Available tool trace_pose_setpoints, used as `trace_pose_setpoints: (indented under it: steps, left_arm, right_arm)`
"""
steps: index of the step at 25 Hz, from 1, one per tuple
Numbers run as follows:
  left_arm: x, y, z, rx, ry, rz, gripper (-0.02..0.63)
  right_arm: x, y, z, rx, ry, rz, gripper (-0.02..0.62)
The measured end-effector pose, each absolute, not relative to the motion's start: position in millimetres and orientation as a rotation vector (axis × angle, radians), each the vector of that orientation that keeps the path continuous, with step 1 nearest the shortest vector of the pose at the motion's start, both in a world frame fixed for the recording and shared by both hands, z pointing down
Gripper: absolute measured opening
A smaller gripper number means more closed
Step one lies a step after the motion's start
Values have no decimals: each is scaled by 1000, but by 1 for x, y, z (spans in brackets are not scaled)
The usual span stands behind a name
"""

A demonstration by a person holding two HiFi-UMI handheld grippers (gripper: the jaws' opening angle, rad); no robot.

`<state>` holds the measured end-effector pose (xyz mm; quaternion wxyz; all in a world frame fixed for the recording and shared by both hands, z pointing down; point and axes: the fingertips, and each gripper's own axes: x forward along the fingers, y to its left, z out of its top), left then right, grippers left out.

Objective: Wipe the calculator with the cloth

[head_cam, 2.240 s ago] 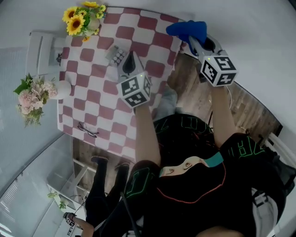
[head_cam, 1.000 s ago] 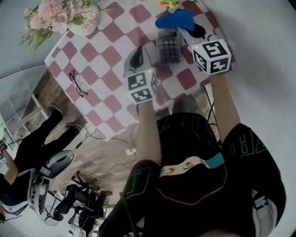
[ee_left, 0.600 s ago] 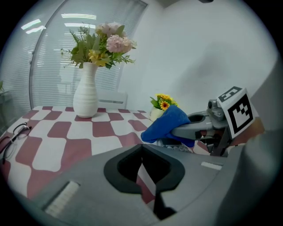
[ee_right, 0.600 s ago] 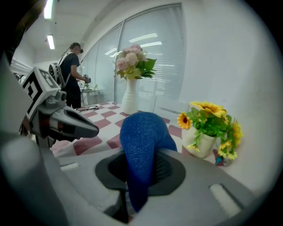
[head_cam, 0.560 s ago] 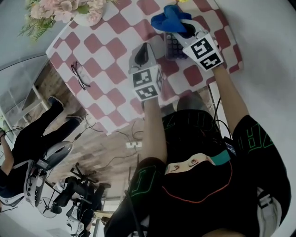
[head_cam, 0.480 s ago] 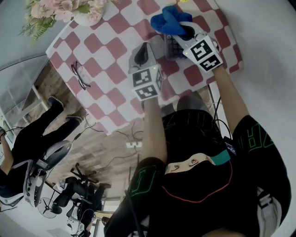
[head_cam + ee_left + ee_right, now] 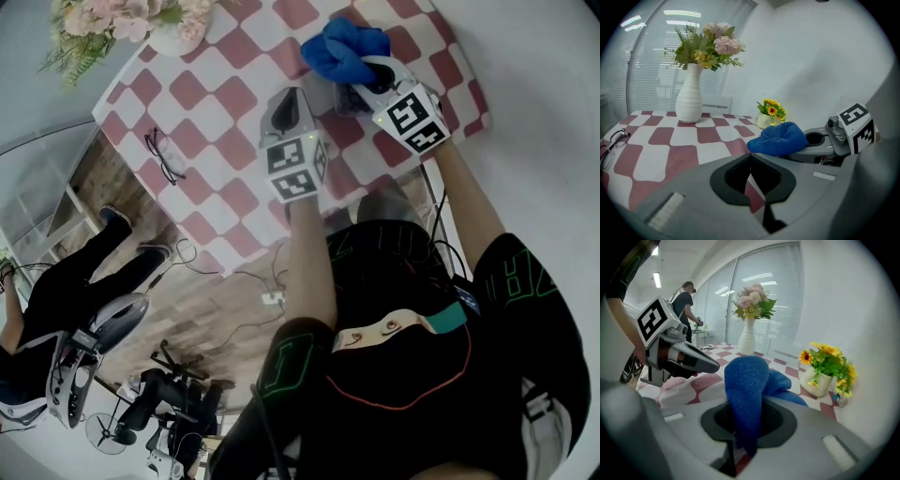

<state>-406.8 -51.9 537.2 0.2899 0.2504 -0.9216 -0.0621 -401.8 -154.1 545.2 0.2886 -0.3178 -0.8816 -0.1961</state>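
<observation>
My right gripper (image 7: 364, 73) is shut on a blue cloth (image 7: 341, 51), which bunches out past its jaws over the checked table. The calculator (image 7: 338, 99) lies under the cloth and gripper; only a grey sliver of it shows in the head view. In the right gripper view the cloth (image 7: 744, 387) hangs pinched in my right gripper (image 7: 742, 425). My left gripper (image 7: 287, 101) hovers just left of the calculator with its jaws closed on nothing. From the left gripper view, the cloth (image 7: 778, 139) lies right of my left gripper (image 7: 750, 159).
A white vase of pink flowers (image 7: 141, 21) stands at the table's far left corner. Black glasses (image 7: 159, 156) lie near the left edge. A small pot of sunflowers (image 7: 825, 365) sits beyond the cloth. A person (image 7: 66, 309) stands on the floor to the left.
My right gripper has carried the cloth down and left onto the calculator, which was in plain sight a second ago. The left gripper has barely moved.
</observation>
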Motion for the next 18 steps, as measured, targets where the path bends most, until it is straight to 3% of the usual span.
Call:
trace_pose_setpoints:
  steps: [18]
  left_arm:
    - [-363, -55, 543, 646, -2459, -163, 11]
  right_arm:
    - [-340, -145, 541, -842, -2410, -375, 81]
